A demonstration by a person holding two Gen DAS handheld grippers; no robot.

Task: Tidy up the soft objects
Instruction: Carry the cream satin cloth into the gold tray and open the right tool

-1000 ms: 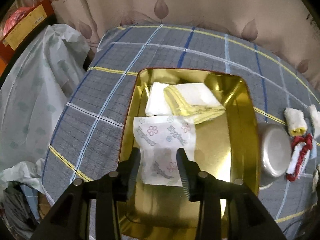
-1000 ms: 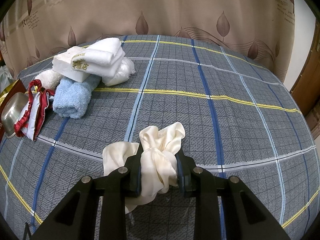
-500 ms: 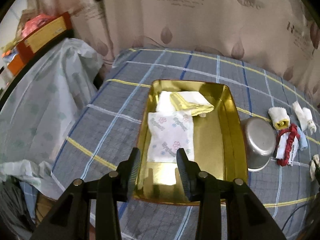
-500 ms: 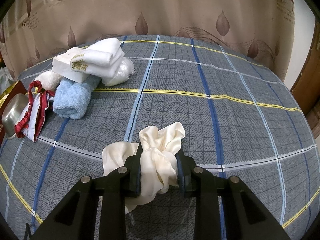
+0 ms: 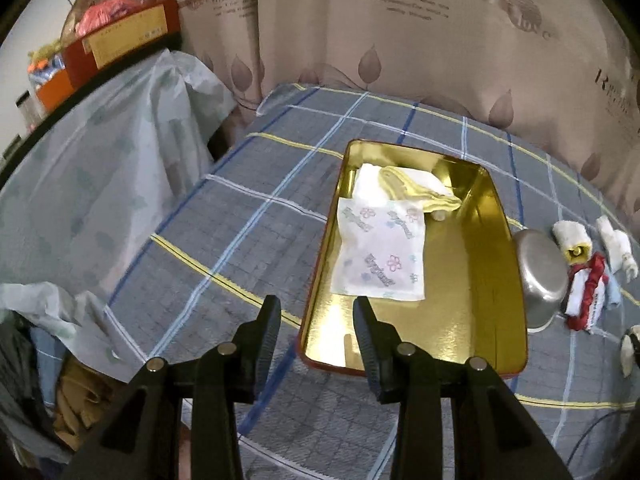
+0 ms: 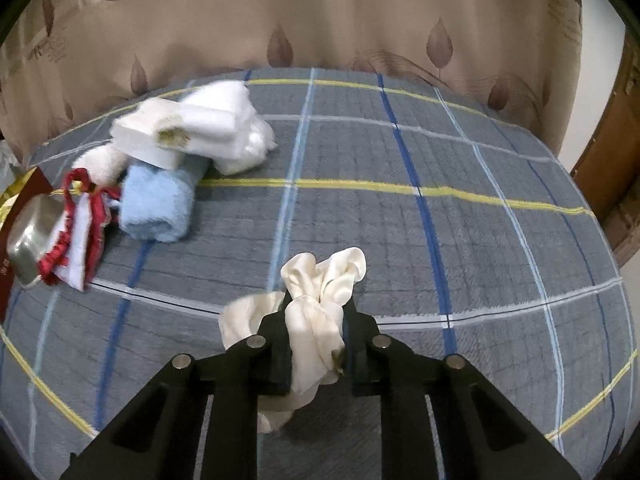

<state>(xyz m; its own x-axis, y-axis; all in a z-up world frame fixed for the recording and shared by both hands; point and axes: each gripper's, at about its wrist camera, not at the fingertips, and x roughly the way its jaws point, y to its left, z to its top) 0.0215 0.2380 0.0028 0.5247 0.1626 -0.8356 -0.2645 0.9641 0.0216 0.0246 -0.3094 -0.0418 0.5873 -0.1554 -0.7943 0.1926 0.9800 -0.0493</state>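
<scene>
A gold tray (image 5: 496, 280) lies on the plaid bed. In it are a flowered tissue pack (image 5: 380, 256), a yellow-edged cloth (image 5: 420, 192) and a white folded cloth (image 5: 366, 178). My left gripper (image 5: 316, 312) is open and empty, held above and in front of the tray's near left corner. My right gripper (image 6: 316, 320) is shut on a cream silk cloth (image 6: 320, 304) and holds it above the bed. A blue towel roll (image 6: 154, 204), white towels (image 6: 200, 128) and a red-and-white cloth (image 6: 80, 240) lie at the left in the right wrist view.
A steel bowl (image 5: 540, 276) sits by the tray's right side, also in the right wrist view (image 6: 28, 232). A rolled white towel (image 5: 570, 236) and the red-and-white cloth (image 5: 586, 292) lie beyond it. A covered piece of furniture (image 5: 92, 168) stands left of the bed. A curtain (image 6: 320, 12) hangs behind.
My left gripper has pulled back and up from the tissue pack, which stays in the tray. My right gripper has lifted slightly with the cream cloth in it.
</scene>
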